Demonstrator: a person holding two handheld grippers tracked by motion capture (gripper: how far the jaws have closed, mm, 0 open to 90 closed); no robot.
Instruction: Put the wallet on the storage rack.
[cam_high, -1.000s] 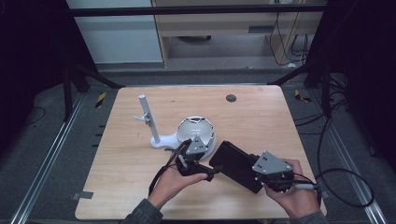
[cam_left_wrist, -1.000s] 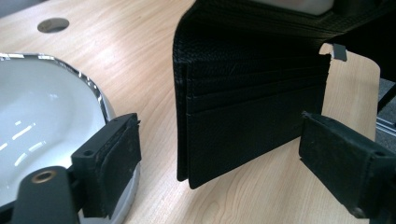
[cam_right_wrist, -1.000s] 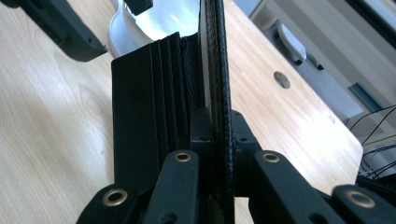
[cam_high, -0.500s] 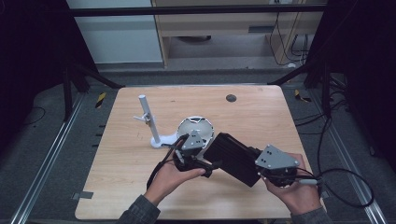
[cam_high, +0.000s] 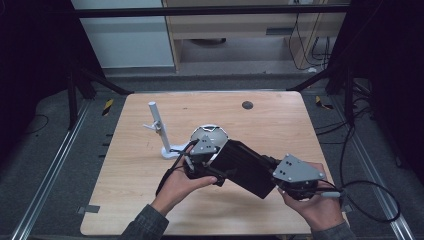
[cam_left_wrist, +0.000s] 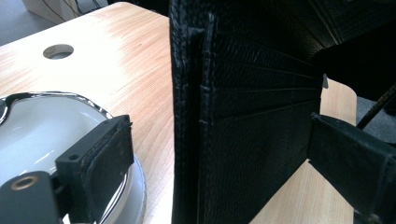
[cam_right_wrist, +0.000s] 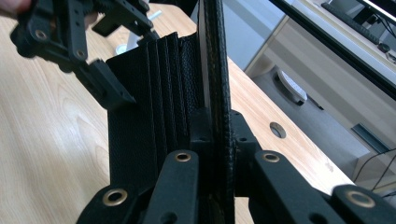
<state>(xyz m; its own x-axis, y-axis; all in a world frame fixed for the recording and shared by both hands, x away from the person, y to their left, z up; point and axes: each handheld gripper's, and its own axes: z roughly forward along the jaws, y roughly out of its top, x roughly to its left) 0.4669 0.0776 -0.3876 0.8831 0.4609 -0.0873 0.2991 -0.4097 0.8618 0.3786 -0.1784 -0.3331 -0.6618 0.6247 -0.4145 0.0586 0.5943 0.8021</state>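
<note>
A black wallet (cam_high: 247, 167) hangs open above the table's front middle, its card slots showing in the left gripper view (cam_left_wrist: 247, 116) and the right gripper view (cam_right_wrist: 154, 102). My right gripper (cam_high: 272, 176) is shut on the wallet's spine edge (cam_right_wrist: 217, 128). My left gripper (cam_high: 219, 161) stands open at the wallet's left end. Its jaws have just been opening, and one flap stands between them (cam_left_wrist: 219, 149) with a clear gap to the left pad (cam_left_wrist: 109, 161).
A round white dish (cam_high: 210, 134) with a chrome rim (cam_left_wrist: 46, 126) sits just behind the left gripper. A white stand with an upright post (cam_high: 159, 131) is to its left. A cable hole (cam_high: 247, 105) lies in the wooden table (cam_high: 130, 200) farther back.
The right hand has risen, lifting the wallet off the table and tilting it up. The left gripper shifted slightly right along the wallet's end, and its jaws spread a little wider.
</note>
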